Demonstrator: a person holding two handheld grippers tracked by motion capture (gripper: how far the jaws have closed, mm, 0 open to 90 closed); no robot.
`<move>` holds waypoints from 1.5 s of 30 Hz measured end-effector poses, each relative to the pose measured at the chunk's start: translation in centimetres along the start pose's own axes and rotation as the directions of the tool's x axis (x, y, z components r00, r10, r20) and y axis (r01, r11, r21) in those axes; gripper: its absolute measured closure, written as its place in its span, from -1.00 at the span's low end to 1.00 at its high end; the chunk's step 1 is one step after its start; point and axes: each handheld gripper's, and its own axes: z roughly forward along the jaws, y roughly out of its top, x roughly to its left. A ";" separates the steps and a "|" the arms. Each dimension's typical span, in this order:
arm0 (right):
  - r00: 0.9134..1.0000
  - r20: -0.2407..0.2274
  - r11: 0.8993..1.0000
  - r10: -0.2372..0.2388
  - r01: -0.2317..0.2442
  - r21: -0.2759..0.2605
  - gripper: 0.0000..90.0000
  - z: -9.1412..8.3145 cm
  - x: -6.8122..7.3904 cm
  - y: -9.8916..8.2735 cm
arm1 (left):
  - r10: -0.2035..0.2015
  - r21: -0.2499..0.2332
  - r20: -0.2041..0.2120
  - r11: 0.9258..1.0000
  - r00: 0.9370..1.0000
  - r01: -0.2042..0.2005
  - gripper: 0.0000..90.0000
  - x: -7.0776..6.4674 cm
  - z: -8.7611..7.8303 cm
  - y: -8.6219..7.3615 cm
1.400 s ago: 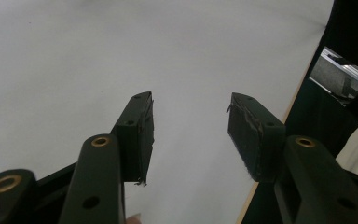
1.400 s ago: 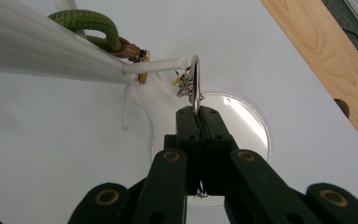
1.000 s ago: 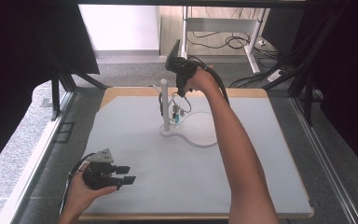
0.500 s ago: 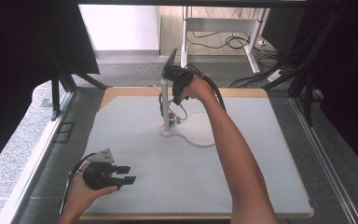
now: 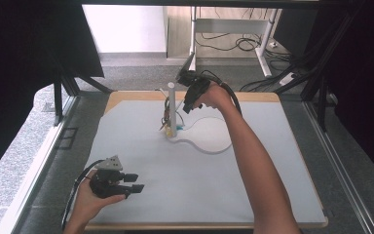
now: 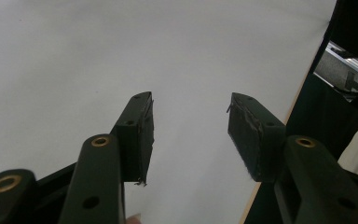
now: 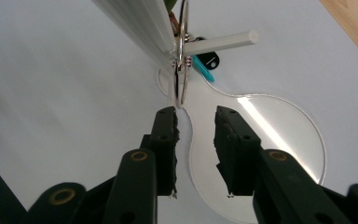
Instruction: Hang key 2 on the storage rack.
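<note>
Two grippers were seen over the pale surface (image 5: 253, 195). The right gripper (image 5: 189, 105) was held far across it, just beside a white post (image 5: 172, 105) that stood upright on a clear flat base (image 5: 214, 136). A metal ring (image 7: 182, 70) was hung on a short peg (image 7: 223, 42) sticking out from the post, with a teal tag (image 7: 204, 72) and other small pieces bunched beside it; what those pieces were could not be made out for certain. In the right gripper view the jaws were pointed at the ring's lower loop, with the ring just ahead of their tips. The jaws had just been opening and were parted by a moderate gap, with nothing between the pads.

The left gripper (image 5: 132, 182) was held low at the near left corner of the surface, well apart from the post. Its jaws were set about half open and level, and nothing was gripped between them; bare surface was seen past the pads (image 6: 140, 135).
</note>
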 end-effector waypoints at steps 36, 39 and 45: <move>0.996 -0.082 0.923 0.036 -0.064 -0.379 0.08 3.1 1.8 -24.3 | -0.003 0.022 -0.011 1.000 1.000 0.004 0.11 0.4 0.5 0.5; 0.996 -0.078 0.921 0.045 -0.071 -0.384 0.08 3.1 1.7 -24.6 | 0.000 0.026 -0.012 1.000 1.000 0.000 0.11 0.4 0.6 0.5; 0.999 -0.016 0.885 0.044 -0.046 -0.464 0.06 2.3 2.4 -25.1 | -0.006 0.028 -0.015 1.000 1.000 0.006 0.10 0.6 0.6 0.5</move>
